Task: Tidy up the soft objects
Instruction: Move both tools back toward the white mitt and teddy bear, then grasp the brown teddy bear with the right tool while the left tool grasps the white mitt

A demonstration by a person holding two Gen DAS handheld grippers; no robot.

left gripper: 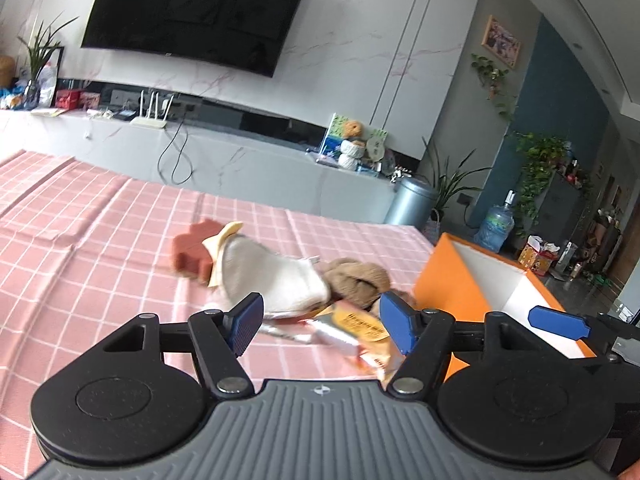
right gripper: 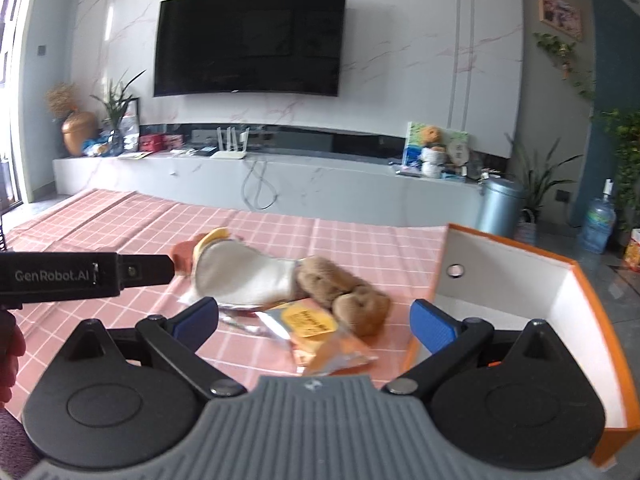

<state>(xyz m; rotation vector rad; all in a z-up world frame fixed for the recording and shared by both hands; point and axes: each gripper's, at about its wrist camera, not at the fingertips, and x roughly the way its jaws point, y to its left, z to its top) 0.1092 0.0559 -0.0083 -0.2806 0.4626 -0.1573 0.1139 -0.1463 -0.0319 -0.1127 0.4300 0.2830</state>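
A pile of soft things lies on the pink checked tablecloth [left gripper: 100, 240]: a white cloth pouch [left gripper: 268, 276] [right gripper: 244, 276], a brown plush toy [left gripper: 358, 280] [right gripper: 344, 290], a rust-red sponge shape [left gripper: 192, 248] [right gripper: 182, 258], and orange snack packets [left gripper: 360, 332] [right gripper: 320, 334]. An orange box [left gripper: 448, 280] [right gripper: 520, 280] with a white inside stands open to the right of the pile. My left gripper [left gripper: 322, 326] is open just before the pile, over the packets. My right gripper [right gripper: 314, 320] is open, also near the packets. The right gripper's finger [left gripper: 558, 322] shows in the left wrist view.
A TV unit [right gripper: 260, 176] with a router, boxes and ornaments runs behind the table under a wall TV [right gripper: 248, 42]. A metal bin [right gripper: 500, 208], plants and a water bottle [right gripper: 598, 224] stand on the floor at the right. The left gripper's body [right gripper: 80, 272] crosses the right wrist view.
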